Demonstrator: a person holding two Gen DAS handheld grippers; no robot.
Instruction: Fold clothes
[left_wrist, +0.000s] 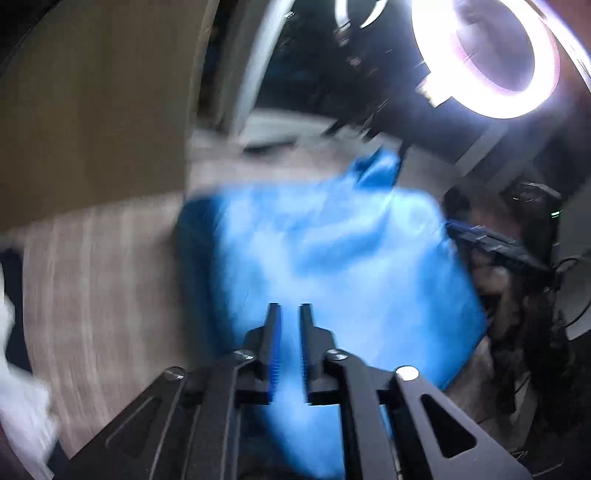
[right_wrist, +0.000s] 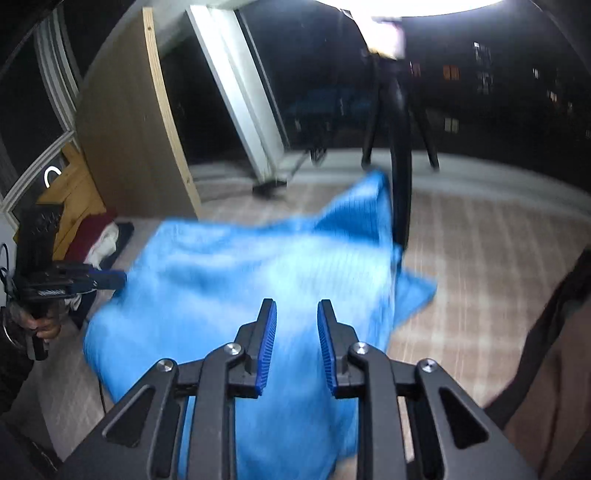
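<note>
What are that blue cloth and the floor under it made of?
Blue cloth: looks like a soft ribbed knit, matte; fine ridges show near its raised corner, though blur hides detail. Floor: looks like pale wood-look planks or laminate, with plank lines and a slight sheen.

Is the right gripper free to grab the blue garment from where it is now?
Probably yes: the right gripper is open, with the blue garment directly ahead of its fingers and nothing between them, though blur hides the exact gap.

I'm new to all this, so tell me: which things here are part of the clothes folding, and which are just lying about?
For the job: blue garment, left gripper, right gripper.

Lying about: ring light, tripod, wooden board, red and white clothes.
</note>
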